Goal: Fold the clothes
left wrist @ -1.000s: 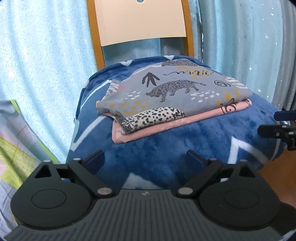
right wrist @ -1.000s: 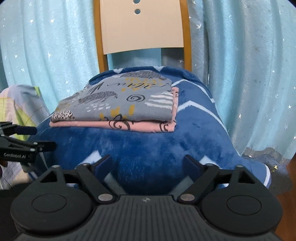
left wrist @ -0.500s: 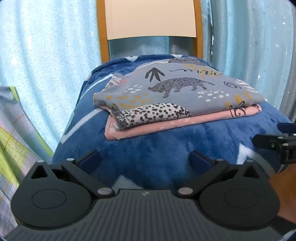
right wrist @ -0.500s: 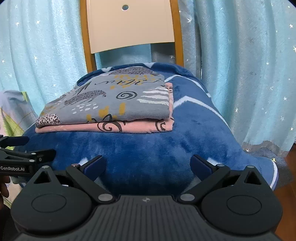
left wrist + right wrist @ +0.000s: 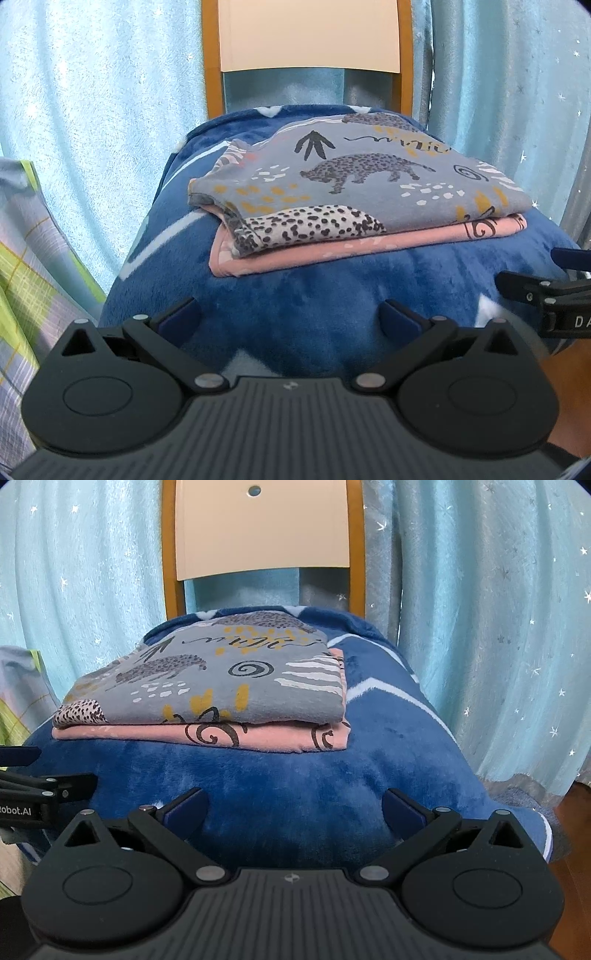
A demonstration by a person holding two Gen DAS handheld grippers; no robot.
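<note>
two folded garments sit stacked on a blue plush blanket [image 5: 332, 295] that covers the seat of a wooden chair [image 5: 314, 37]. the top piece is a grey folded garment [image 5: 362, 177] printed with leopards, arrows, yellow marks and a spiral; under it lies a pink folded garment [image 5: 332, 251], whose edge sticks out along the near side and at the left corner in the left wrist view. in the right wrist view the same grey folded garment [image 5: 221, 679] rests squarely on the pink folded garment [image 5: 221, 736], with the pink edge showing black swirl prints along the front. the stack lies toward the back half of the seat, near the chair back, with bare blue plush blanket [image 5: 295, 794] between it and both tools.

the left gripper [image 5: 290, 317] hangs over the near edge of the seat with its jaws spread wide and nothing between them; its fingers stop short of the stack. the right gripper [image 5: 293, 808] is likewise spread wide and empty, apart from the clothes. each tool shows at the edge of the other's view: the right gripper [image 5: 546, 295] at the right side, the left gripper [image 5: 44, 786] at the left side.

a pale blue curtain [image 5: 480, 627] with small stars hangs behind the chair. a checked cloth [image 5: 26, 277] in green and lilac lies at the far left.
</note>
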